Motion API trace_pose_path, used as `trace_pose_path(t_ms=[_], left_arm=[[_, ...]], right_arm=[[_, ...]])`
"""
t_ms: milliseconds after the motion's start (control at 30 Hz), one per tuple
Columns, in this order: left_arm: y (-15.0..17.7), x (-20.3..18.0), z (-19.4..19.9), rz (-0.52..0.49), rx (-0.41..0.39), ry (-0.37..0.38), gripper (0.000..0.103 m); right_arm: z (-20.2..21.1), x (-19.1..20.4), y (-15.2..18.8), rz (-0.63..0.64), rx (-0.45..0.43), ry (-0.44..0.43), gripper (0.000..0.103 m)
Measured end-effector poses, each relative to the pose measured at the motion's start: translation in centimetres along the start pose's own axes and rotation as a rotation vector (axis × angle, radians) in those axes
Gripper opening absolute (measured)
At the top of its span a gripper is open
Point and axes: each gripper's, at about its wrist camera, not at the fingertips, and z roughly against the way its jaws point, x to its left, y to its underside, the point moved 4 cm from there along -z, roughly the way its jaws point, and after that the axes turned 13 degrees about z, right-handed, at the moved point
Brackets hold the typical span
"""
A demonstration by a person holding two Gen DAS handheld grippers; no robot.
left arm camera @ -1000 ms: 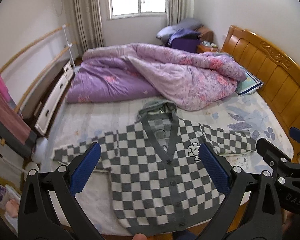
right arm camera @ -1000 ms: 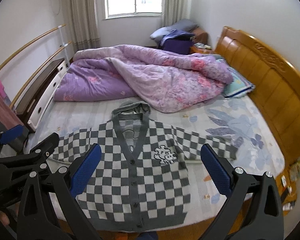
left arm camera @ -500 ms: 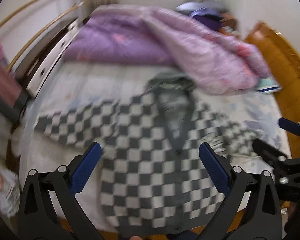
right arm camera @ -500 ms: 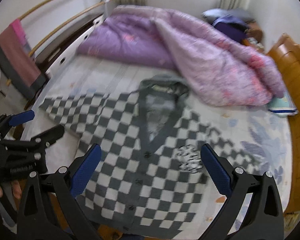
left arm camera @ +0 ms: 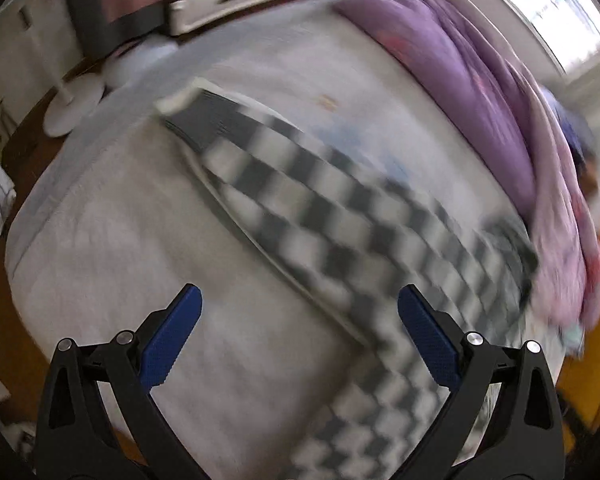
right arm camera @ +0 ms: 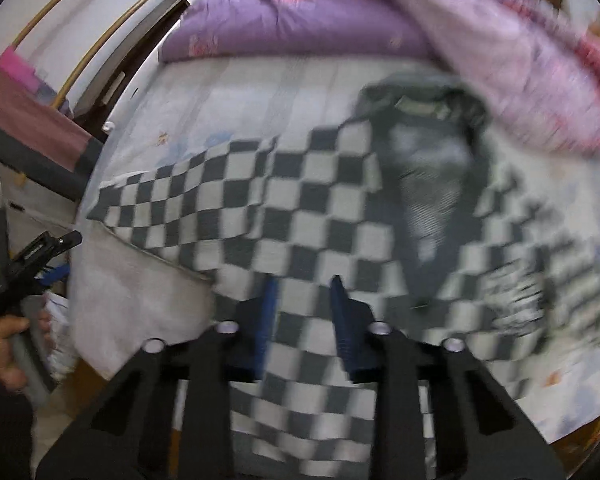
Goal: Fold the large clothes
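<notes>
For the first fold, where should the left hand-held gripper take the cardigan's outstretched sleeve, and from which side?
Probably at the grey cuff, the sleeve's free end. It lies flat and straight on the sheet, pointing toward the bed's edge, so come in from that edge, low along the sheet. The left hand-held gripper is open.

This is a bedroom in a home. A bed (right arm camera: 220, 92) with a pale printed sheet fills most of both views. A rumpled purple quilt (right arm camera: 308, 12) lies along the top of the right wrist frame. A bright window (left arm camera: 552, 12) shows at the upper right of the left wrist frame. A checkered cardigan (right arm camera: 300, 208) lies spread on the bed, and a white standing fan (left arm camera: 76, 96) stands at the left.
</notes>
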Motion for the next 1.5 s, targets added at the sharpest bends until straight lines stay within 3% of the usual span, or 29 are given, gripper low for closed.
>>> trace_pose_path(t_ms=[133,233,333,567,633,667,700,867,900,1067,1167,1300,1400,1500], left_arm=[[-6.6,5.1,-3.7,0.149,-0.038,0.000,0.097],[-10.2,7.7,-6.3,0.253,-0.023,0.036,0.085],[-12.6,8.7,-7.9,0.283,-0.034,0.031,0.081],[-15.1,10.1,-11.3,0.338,0.011,0.064,0.051],[-15.4,10.4,-11.6,0.334,0.018,0.056,0.039],[-15.5,10.3,-11.9,0.332,0.016,0.044,0.028],[-15.5,10.5,-12.0,0.330,0.024,0.043,0.026],[-16.0,10.7,-11.9,0.309,0.027,0.073,0.016],[-16.0,10.5,-11.0,0.302,0.005,0.093,0.008],[-14.7,7.2,-4.0,0.199,-0.112,0.206,0.008],[-13.2,4.6,0.5,0.124,-0.166,0.274,0.008],[-10.5,-0.8,5.6,-0.012,-0.208,0.355,0.008],[-7.0,-6.2,8.4,-0.135,-0.227,0.395,0.008],[-2.0,-12.6,10.3,-0.268,-0.251,0.434,0.008]], right_arm=[[-5.2,2.3,-0.7,-0.043,0.043,-0.041,0.021],[-8.2,3.8,-0.9,-0.059,0.077,-0.069,0.021],[-10.8,4.7,-1.0,-0.059,0.111,-0.081,0.021],[-14.2,5.3,-1.4,-0.078,0.157,-0.105,0.021],[-14.8,5.2,-1.8,-0.083,0.155,-0.110,0.021],[-15.0,5.1,-2.1,-0.091,0.146,-0.117,0.021],[-15.2,4.9,-2.3,-0.098,0.142,-0.119,0.020],[-17.1,4.4,-3.4,-0.110,0.128,-0.155,0.002],[-17.6,4.3,-3.6,-0.112,0.124,-0.167,0.001],[-20.9,3.6,-4.1,-0.141,0.138,-0.165,0.000],[-23.8,2.7,-3.3,-0.182,0.191,-0.163,0.000],[-26.2,2.1,-3.0,-0.165,0.220,-0.177,0.000],[-25.2,0.9,-3.5,-0.188,0.212,-0.261,0.000],[-21.4,-1.8,-2.7,-0.235,0.122,-0.334,0.001]])
